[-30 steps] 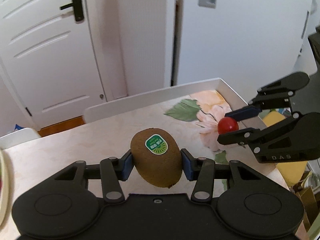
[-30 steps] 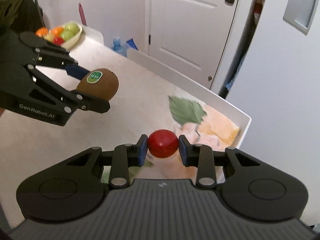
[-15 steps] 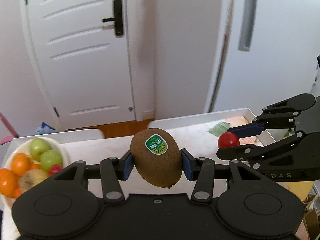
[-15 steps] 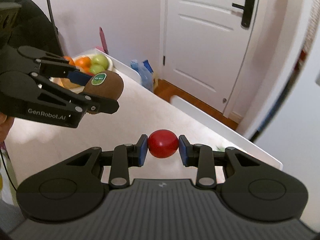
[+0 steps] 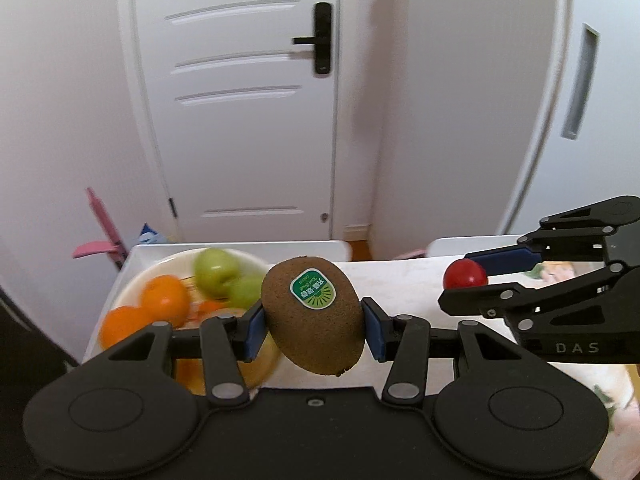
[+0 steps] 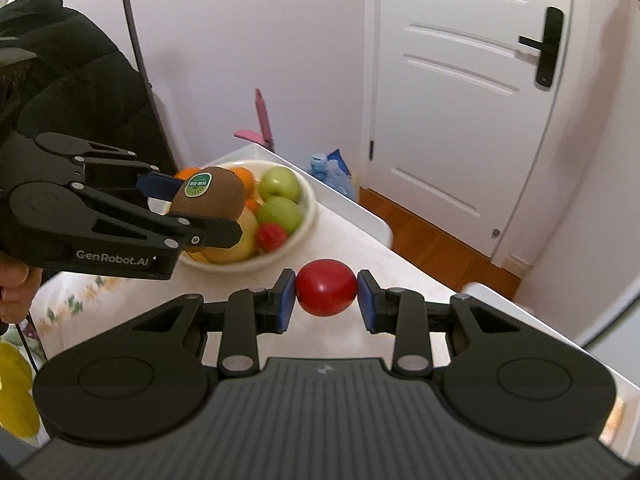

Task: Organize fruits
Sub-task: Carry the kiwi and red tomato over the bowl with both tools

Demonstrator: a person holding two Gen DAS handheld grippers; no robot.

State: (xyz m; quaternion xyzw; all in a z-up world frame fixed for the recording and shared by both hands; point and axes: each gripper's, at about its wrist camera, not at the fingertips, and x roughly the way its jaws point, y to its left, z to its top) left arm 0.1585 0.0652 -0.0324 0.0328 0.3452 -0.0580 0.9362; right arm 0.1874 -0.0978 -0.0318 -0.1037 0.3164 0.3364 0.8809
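My left gripper (image 5: 313,326) is shut on a brown kiwi (image 5: 316,316) with a green sticker and holds it in the air just in front of the white fruit bowl (image 5: 160,276). In the right wrist view the kiwi (image 6: 210,198) hangs over the near rim of the bowl (image 6: 308,208). My right gripper (image 6: 326,300) is shut on a small red tomato (image 6: 326,287), held above the table to the right of the bowl. The tomato also shows in the left wrist view (image 5: 465,274). The bowl holds oranges (image 5: 165,300), green apples (image 6: 280,184) and a small red fruit (image 6: 272,237).
The table (image 6: 352,248) has a pale floral cloth and white raised edges. A white door (image 5: 248,100) and white walls stand behind it. A pink object (image 5: 102,236) leans beyond the table's far left corner. A person in a dark jacket (image 6: 68,92) stands on the left.
Both grippers have swung left with their fruit. The fruit bowl has come from the left edge of view to sit close beside the kiwi. The grips have not changed.
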